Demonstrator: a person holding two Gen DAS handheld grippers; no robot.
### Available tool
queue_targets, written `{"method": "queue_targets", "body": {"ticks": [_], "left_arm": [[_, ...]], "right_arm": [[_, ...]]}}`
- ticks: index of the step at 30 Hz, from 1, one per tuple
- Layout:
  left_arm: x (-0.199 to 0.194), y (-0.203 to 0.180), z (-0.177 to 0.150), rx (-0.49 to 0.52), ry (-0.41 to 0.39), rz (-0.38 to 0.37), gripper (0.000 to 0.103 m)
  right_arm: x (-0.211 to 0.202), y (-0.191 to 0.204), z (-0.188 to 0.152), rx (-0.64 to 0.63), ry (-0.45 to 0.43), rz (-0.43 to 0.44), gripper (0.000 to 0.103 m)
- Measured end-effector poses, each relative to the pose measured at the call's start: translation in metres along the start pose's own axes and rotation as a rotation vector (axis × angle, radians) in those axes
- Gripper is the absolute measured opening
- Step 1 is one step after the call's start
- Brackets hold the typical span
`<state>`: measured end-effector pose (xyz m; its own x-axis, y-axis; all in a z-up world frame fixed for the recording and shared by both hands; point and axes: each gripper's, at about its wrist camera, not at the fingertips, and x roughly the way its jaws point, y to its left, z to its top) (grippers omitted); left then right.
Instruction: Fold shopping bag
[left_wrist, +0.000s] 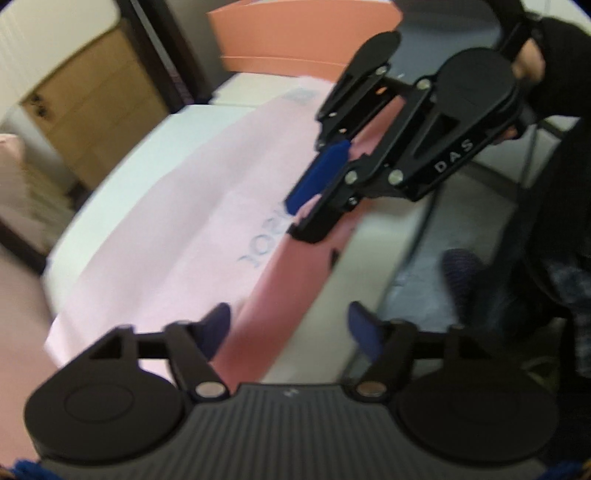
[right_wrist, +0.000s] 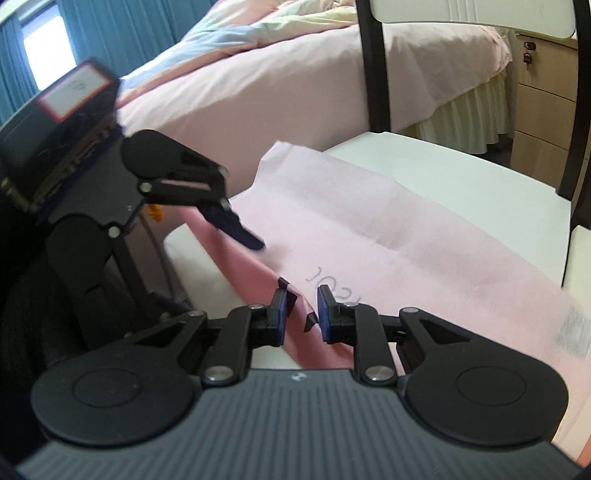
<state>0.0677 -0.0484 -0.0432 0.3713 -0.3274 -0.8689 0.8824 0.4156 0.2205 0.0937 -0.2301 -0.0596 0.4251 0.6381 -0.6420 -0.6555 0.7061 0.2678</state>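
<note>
Straddling the pink bag (right_wrist: 369, 229) edge, right tool (right_wrist: 301, 308) parted narrowly, left tool (left_wrist: 290, 328) spread wide.

Soft daylight fills the room, coming from the window (right_wrist: 48, 55) at the upper left of the right wrist view, where the pane burns out to white. Shadows are faint and diffuse. The left wrist view is smeared with motion blur throughout (the print on the pink shopping bag (left_wrist: 177, 229) is barely readable). The right wrist view is sharper, softening toward its lower right. Both frames bow at the edges, with dark corners.
</note>
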Motion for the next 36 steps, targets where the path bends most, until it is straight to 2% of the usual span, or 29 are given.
{"method": "queue_targets", "body": {"ticks": [5,7,13,16,22,28,31,33,36], "left_arm": [[-0.005,-0.006,0.000,0.017,-0.008,0.119,0.081],[-0.007,-0.009,0.000,0.027,-0.009,0.126,0.081],[-0.013,-0.019,0.001,0.060,-0.024,0.164,0.081],[-0.012,-0.028,0.001,0.094,-0.024,0.180,0.081],[-0.015,-0.062,-0.009,0.225,-0.020,0.246,0.081],[-0.010,-0.104,-0.015,0.402,-0.036,0.276,0.081],[0.000,-0.113,-0.016,0.453,-0.019,0.329,0.081],[0.002,-0.115,-0.017,0.468,-0.033,0.359,0.075],[0.004,-0.118,-0.018,0.487,-0.054,0.389,0.075]], "right_arm": [[0.017,0.002,0.004,-0.003,0.015,-0.059,0.026],[0.024,0.004,0.000,-0.035,0.026,-0.139,0.023],[0.020,0.013,-0.004,-0.098,0.033,-0.170,0.023],[0.018,0.016,-0.006,-0.123,0.047,-0.157,0.024],[0.013,0.024,-0.011,-0.157,0.077,-0.104,0.025],[0.000,0.035,-0.021,-0.202,0.103,-0.067,0.025],[-0.008,0.037,-0.027,-0.203,0.108,-0.046,0.025],[-0.012,0.037,-0.031,-0.199,0.109,-0.034,0.025],[-0.019,0.036,-0.036,-0.187,0.111,-0.016,0.025]]}}
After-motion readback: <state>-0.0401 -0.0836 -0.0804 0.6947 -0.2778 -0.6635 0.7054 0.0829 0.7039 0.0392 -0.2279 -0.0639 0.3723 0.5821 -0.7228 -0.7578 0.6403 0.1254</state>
